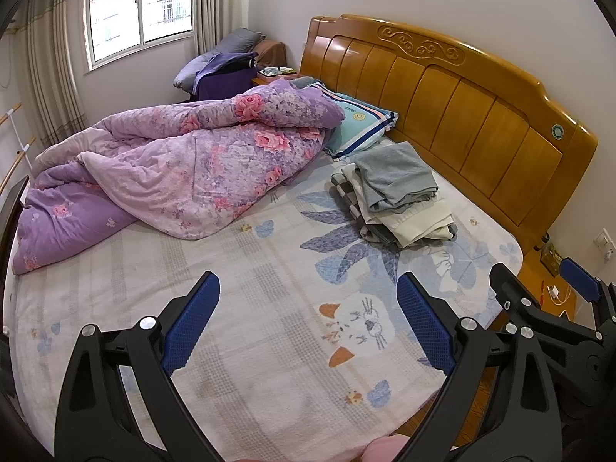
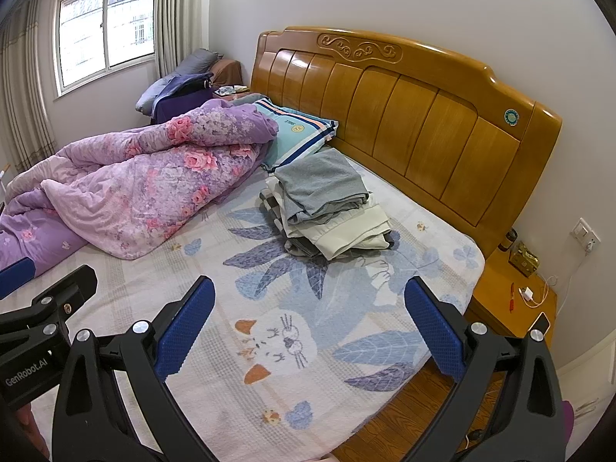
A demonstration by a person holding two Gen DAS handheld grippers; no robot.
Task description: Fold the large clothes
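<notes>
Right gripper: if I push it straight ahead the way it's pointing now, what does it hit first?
Probably the bed sheet. The right gripper is open, empty and tilted down at the cat print. The stack of folded clothes lies farther on; depth is uncertain.

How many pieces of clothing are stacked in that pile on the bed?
3 at least: a grey piece on top, a cream one under it, and a checked one at the bottom, near the headboard. More may be hidden inside.
</notes>
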